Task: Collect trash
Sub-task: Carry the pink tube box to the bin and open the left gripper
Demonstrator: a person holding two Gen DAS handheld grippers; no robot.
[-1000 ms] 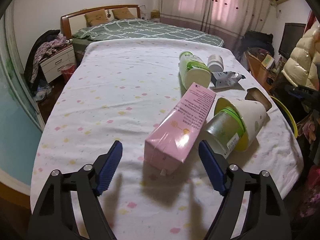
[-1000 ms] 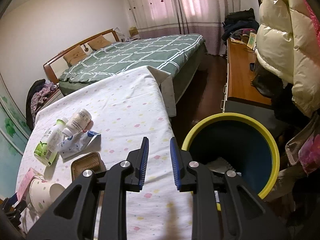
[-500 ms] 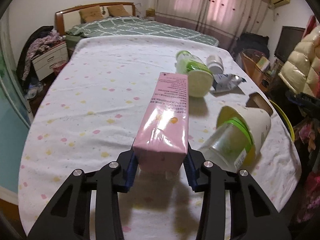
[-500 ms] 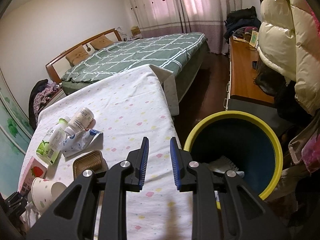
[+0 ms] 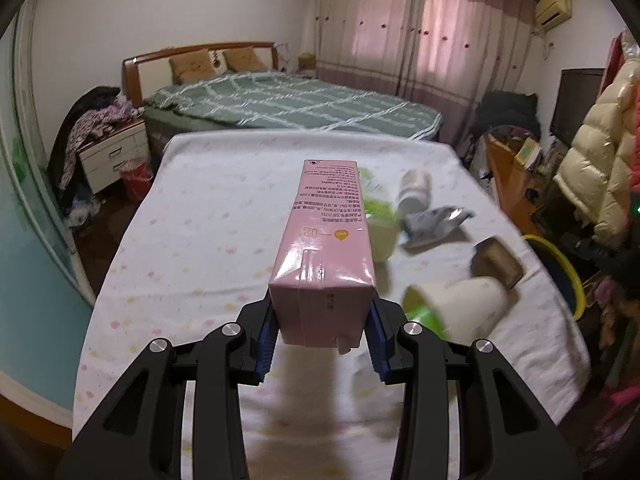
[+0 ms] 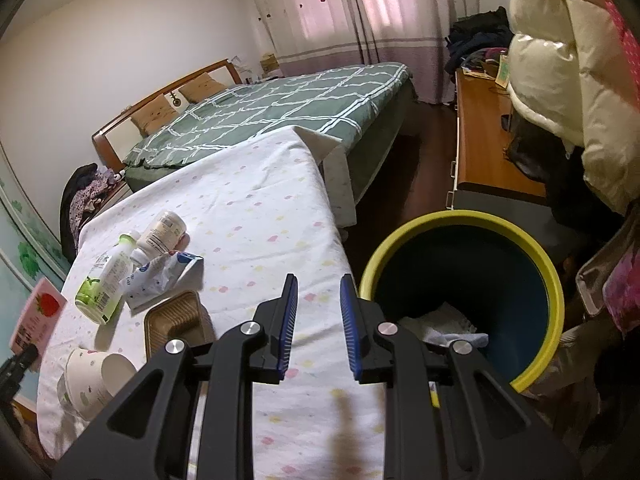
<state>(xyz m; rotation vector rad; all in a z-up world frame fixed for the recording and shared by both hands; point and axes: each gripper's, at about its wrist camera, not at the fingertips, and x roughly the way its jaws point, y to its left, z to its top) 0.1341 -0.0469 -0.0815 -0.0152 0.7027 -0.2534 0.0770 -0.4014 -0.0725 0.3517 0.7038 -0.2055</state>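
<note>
My left gripper (image 5: 322, 334) is shut on a pink carton (image 5: 326, 248) and holds it lifted above the table; the carton also shows at the left edge of the right wrist view (image 6: 38, 318). On the table lie a green bottle (image 6: 106, 284), a white bottle (image 6: 160, 234), a crumpled wrapper (image 6: 164, 276), a brown tray (image 6: 176, 322) and a paper cup (image 6: 94, 374) over a jar. My right gripper (image 6: 319, 322) hangs empty, its jaws a narrow gap apart, beside the yellow-rimmed bin (image 6: 464, 222), which holds white paper.
The table (image 5: 200, 220) has a white dotted cloth. The bin also shows at the table's right edge in the left wrist view (image 5: 560, 264). A bed (image 5: 280, 100) stands behind, a wooden desk (image 6: 484, 148) and hanging jackets (image 6: 560, 80) to the right.
My left gripper closed on the pink carton and lifted it off the table, level and pointing forward. The right gripper barely moved.
</note>
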